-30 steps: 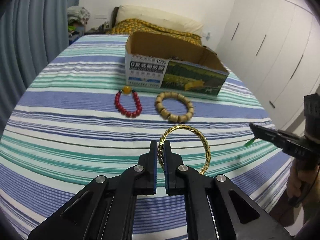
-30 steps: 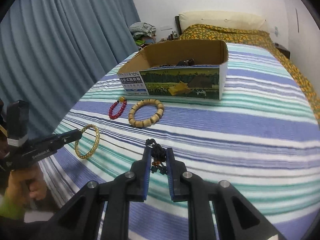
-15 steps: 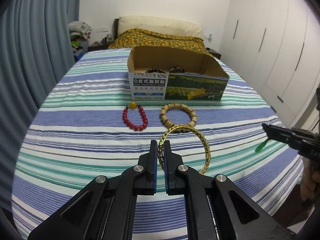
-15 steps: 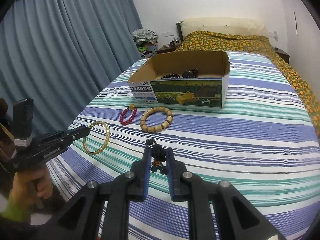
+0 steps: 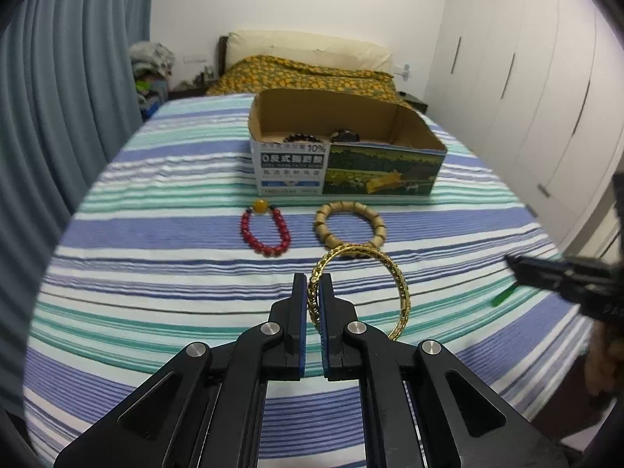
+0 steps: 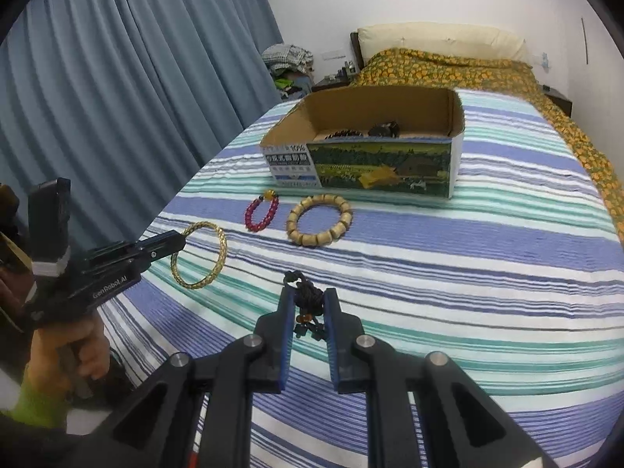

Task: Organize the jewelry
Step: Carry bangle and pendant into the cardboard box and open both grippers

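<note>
With my left tongs clenched on the gold bangle and my right tongs grasping a dark corded piece, I judge I am carrying both, and next I must bring them over the open box ahead and release.

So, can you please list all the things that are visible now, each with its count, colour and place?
gold bangle: one, gold, pinched at its rim in the left gripper, above the bedspread
dark cord bracelet: one, black with small orange beads, between the right gripper's fingers
red bead bracelet: one, red with an amber bead, flat on the bedspread in front of the box
wooden bead bracelet: one, tan, beside the red one
cardboard box: one, brown inside with printed sides, mid-bed; dark jewelry inside, count unclear
striped bedspread: one, blue, green and white
curtain: blue-grey, beside the bed
left gripper: black, shut
right gripper: black, shut
hand: one, holding the left gripper's handle
</note>
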Available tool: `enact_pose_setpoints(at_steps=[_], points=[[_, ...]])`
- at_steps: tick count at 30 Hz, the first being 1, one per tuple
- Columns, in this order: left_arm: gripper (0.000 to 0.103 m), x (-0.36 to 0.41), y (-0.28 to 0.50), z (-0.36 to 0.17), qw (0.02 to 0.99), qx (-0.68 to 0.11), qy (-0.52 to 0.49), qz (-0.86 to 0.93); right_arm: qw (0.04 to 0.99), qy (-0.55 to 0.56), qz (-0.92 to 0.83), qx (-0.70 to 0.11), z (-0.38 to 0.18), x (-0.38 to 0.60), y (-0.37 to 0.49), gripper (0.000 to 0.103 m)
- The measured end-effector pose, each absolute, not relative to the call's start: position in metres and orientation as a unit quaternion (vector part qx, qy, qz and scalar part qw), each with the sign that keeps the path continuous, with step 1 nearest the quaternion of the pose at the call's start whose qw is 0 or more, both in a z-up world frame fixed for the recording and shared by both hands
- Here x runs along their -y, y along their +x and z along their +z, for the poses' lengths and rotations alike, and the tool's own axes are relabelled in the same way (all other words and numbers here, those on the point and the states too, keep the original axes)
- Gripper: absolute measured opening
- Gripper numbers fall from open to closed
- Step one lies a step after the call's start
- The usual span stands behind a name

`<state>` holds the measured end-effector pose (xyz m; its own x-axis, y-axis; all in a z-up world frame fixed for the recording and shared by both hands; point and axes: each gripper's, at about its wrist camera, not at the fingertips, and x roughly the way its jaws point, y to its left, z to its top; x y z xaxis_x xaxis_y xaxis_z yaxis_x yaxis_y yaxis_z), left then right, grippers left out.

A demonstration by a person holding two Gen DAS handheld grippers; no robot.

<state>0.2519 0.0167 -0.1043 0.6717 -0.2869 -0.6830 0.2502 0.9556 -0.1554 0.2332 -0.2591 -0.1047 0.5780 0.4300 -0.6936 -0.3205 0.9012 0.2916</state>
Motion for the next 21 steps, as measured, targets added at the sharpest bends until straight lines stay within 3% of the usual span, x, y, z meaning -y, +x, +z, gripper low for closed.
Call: enact_pose_setpoints(at_steps=[9, 21], points=[[0.004, -0.039, 0.275, -0.086, 0.900, -0.389, -0.079, -0.179, 0.874, 0.085, 0.230, -0.420, -0.101, 0.261, 0.246, 0.015], [0.004, -0.029, 0.366, -0.014, 0.907, -0.357, -0.074, -0.212, 0.910, 0.026, 0.224, -0.349, -0.015, 0.262, 0.320, 0.015]])
